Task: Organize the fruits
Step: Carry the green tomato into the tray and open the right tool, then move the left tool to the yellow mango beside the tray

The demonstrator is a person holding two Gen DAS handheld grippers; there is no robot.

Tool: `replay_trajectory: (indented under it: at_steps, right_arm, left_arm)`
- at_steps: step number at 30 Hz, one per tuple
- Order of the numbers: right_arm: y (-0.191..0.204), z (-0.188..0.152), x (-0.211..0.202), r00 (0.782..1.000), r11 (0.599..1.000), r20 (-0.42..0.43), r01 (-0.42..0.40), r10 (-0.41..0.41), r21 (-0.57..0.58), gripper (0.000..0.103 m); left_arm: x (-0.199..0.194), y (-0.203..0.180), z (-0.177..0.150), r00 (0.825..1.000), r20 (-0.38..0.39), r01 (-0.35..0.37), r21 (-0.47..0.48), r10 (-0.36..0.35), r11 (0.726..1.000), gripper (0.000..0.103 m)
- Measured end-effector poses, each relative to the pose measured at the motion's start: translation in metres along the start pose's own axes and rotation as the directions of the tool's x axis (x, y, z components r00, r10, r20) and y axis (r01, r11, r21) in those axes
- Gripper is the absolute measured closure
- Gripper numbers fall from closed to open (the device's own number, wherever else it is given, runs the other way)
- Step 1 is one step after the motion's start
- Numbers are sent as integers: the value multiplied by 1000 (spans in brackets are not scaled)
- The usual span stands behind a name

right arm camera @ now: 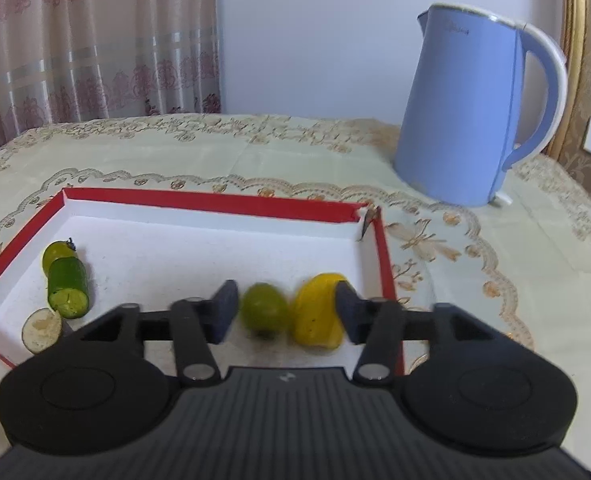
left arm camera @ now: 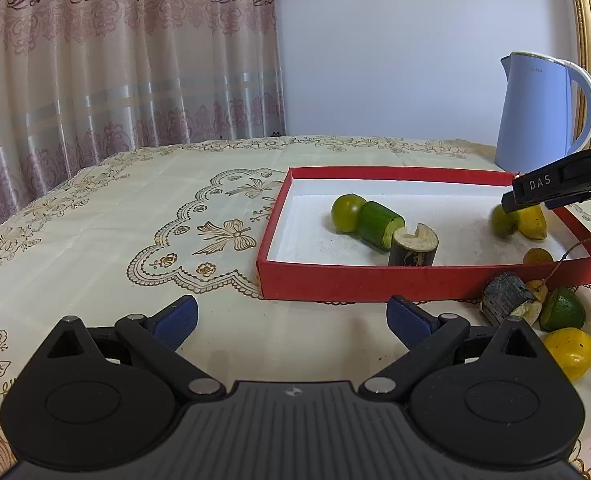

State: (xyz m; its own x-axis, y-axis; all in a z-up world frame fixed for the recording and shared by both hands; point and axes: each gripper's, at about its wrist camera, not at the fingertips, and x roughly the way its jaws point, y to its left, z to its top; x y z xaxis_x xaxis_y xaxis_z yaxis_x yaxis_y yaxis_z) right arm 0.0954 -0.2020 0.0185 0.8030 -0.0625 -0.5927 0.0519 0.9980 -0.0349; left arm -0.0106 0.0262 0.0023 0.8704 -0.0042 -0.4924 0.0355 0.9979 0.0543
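A red box lid [left arm camera: 375, 282] with a white inside lies on the table. It holds a green fruit [left arm camera: 345, 213], a green cucumber piece [left arm camera: 377, 228] and a dark sugarcane piece [left arm camera: 413, 246] at its left. At its right lie a green fruit [right arm camera: 264, 312] and a yellow fruit [right arm camera: 317, 312]. My right gripper [right arm camera: 287, 312] is open with both fruits between its fingers; the view is blurred. My left gripper [left arm camera: 291, 320] is open and empty, in front of the box. Outside the box lie a dark sugarcane piece [left arm camera: 505, 298], a green fruit [left arm camera: 563, 309] and a yellow fruit [left arm camera: 571, 350].
A blue electric kettle [right arm camera: 467, 112] stands behind the box at the right. A patterned tablecloth [left arm camera: 135, 220] covers the table. A curtain [left arm camera: 115, 60] hangs behind at the left. A small brownish fruit with a stem [left arm camera: 537, 257] sits by the box's right front corner.
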Motion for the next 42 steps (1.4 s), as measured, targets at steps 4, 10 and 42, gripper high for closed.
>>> replay_trajectory:
  at_steps: [4,10,42]
  right_arm:
    - [-2,0,-7,1000,1000,23,3,-3,15,17]
    - [-7,-3,-24,998,999,62,16,-18,34,0]
    - [-57,-111,-100,975,919,142,103,-168,380,0]
  left_arm:
    - [0,1,0,1000,-3,4,-7,-4,1000,2]
    - [2,1,0,1000,-8,5,-8,-5,1000,2]
    - [-50,-95,-17,944,55,292,323,-326,900,2]
